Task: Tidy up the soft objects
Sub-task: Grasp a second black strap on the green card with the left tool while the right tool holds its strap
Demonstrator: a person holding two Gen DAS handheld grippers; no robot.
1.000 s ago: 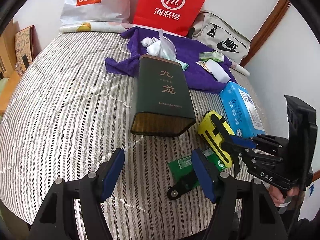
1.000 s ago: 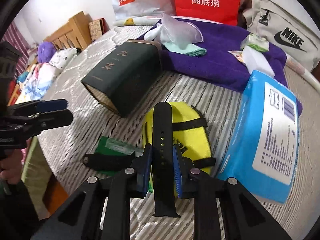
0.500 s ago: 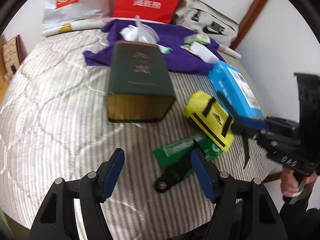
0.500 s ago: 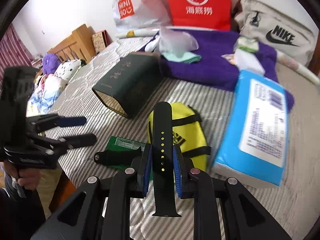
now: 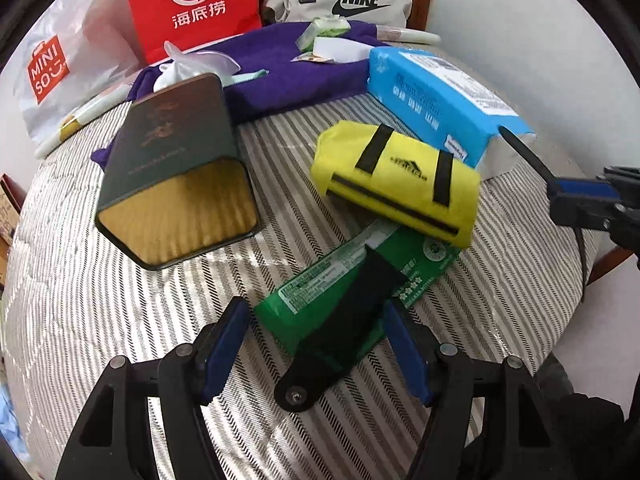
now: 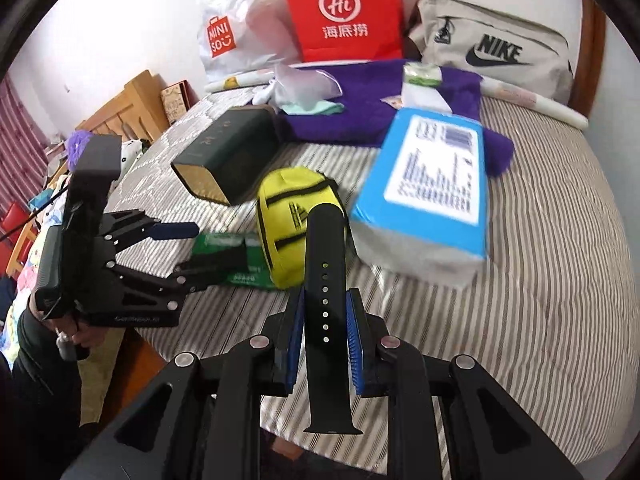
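Observation:
A black watch strap (image 6: 325,264) with a row of holes stands upright between the pads of my right gripper (image 6: 324,334), which is shut on it. In the left wrist view that gripper (image 5: 580,196) sits at the right edge, above the bed's side. My left gripper (image 5: 316,344) is open and points down over a second black strap piece (image 5: 344,328), which lies across a green packet (image 5: 320,280). Its blue pads stand on either side of the strap without pressing it. In the right wrist view the left gripper (image 6: 192,252) hovers at the same packet (image 6: 224,244).
On the striped bedspread (image 5: 100,300) lie a yellow mini bag (image 5: 396,184), a blue tissue pack (image 5: 436,100), a dark green tin (image 5: 176,168) and a purple towel (image 5: 280,76) with small items. A red bag (image 5: 192,4), a white bag (image 6: 232,32) and a Nike pouch (image 6: 496,52) line the wall.
My left gripper has rolled and come down closer over the green packet and black strap piece. My right gripper has drawn back from the yellow bag, still holding its strap.

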